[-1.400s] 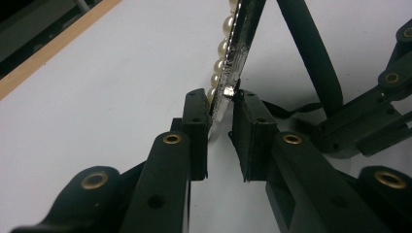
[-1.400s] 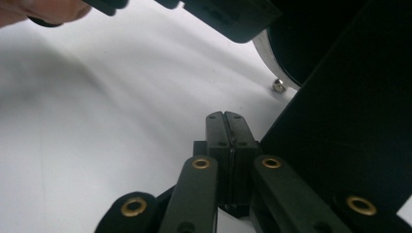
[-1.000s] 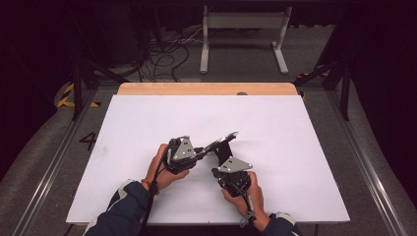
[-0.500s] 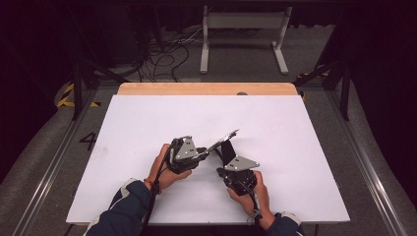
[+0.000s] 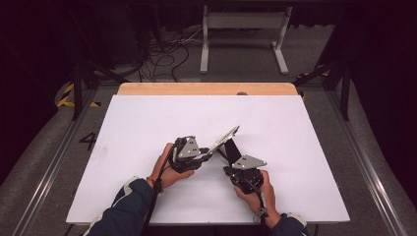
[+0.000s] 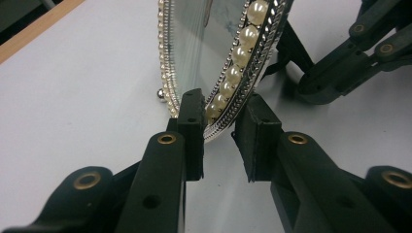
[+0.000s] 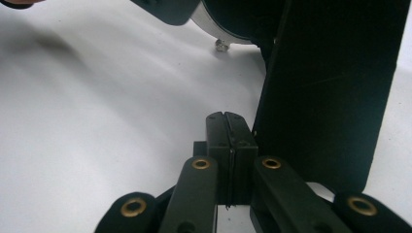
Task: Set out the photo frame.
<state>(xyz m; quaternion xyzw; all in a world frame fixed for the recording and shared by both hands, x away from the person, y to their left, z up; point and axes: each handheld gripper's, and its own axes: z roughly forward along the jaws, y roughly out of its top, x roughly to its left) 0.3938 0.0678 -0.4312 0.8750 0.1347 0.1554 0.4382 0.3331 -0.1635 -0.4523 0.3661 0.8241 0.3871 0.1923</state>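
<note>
One picture frame (image 5: pixel 225 137) stands tilted on the white table (image 5: pixel 147 123), near its middle, propped from behind by one black easel stand (image 5: pixel 235 149). In the left gripper view the frame (image 6: pixel 228 58) shows a glass face bordered by a silver beaded edge and a single row of pearl-like beads (image 6: pixel 240 53), with one small silver ball foot (image 6: pixel 160 93) resting on the table.

Two grippers are in play, one per hand. The left gripper (image 5: pixel 202 156) sits at the frame's lower edge; its jaws have just been opening and now stand a narrow gap apart with the frame's rim between them, the left pad close against the glass side and the right pad clear of the beaded edge. The right gripper (image 5: pixel 231 169) lies just beside the black stand (image 7: pixel 330 92), its two jaws pressed flat together with nothing between them.

Beyond the table's far wooden edge (image 5: pixel 206 88) stands one grey metal frame (image 5: pixel 243 34) on the floor, beside loose cables (image 5: pixel 167 54).
</note>
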